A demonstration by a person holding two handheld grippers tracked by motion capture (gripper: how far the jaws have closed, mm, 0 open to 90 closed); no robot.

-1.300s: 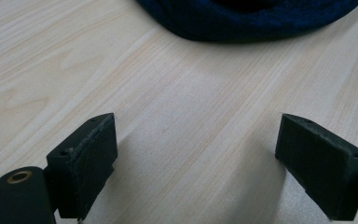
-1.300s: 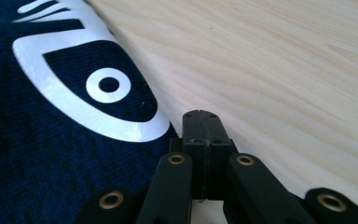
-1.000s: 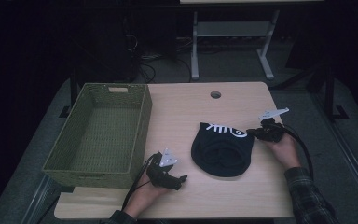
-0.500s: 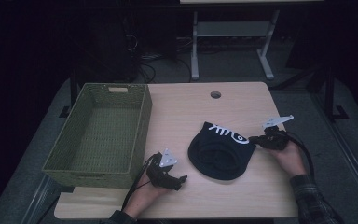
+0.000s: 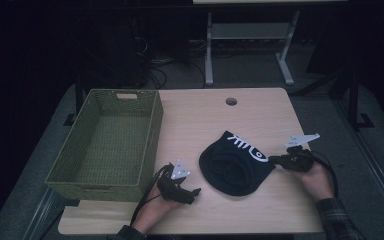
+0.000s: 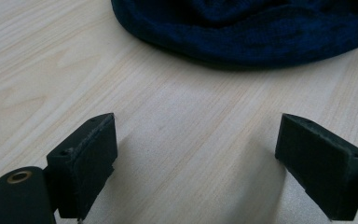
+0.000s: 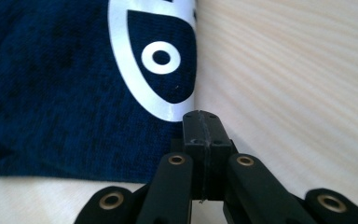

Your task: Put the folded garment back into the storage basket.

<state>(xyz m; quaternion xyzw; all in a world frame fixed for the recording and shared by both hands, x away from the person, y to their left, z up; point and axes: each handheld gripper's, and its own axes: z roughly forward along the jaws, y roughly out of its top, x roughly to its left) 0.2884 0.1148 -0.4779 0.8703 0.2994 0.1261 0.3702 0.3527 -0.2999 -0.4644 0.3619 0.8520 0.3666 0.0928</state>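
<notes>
A dark blue knit hat (image 5: 235, 165) with a white fish print lies on the wooden table (image 5: 200, 120), right of centre. My right gripper (image 5: 276, 160) is shut at the hat's right corner, and the cloth is drawn to a point toward it. In the right gripper view the pads (image 7: 200, 128) are pressed together at the edge of the hat (image 7: 65, 93), beside the white eye print. My left gripper (image 5: 194, 192) rests low on the table left of the hat, open. In the left gripper view its fingers (image 6: 86, 156) stand wide with bare wood between them and the hat (image 6: 251, 32) just ahead.
A green woven basket (image 5: 152, 125) stands on the table's left side, with nothing in it. A round cable hole (image 5: 231, 101) sits near the far edge. Beyond the table a metal stand (image 5: 250, 35) rises from the dark floor.
My right gripper has moved toward the near right, and the hat's corner has followed it, turning and stretching the hat. The left gripper has stayed put.
</notes>
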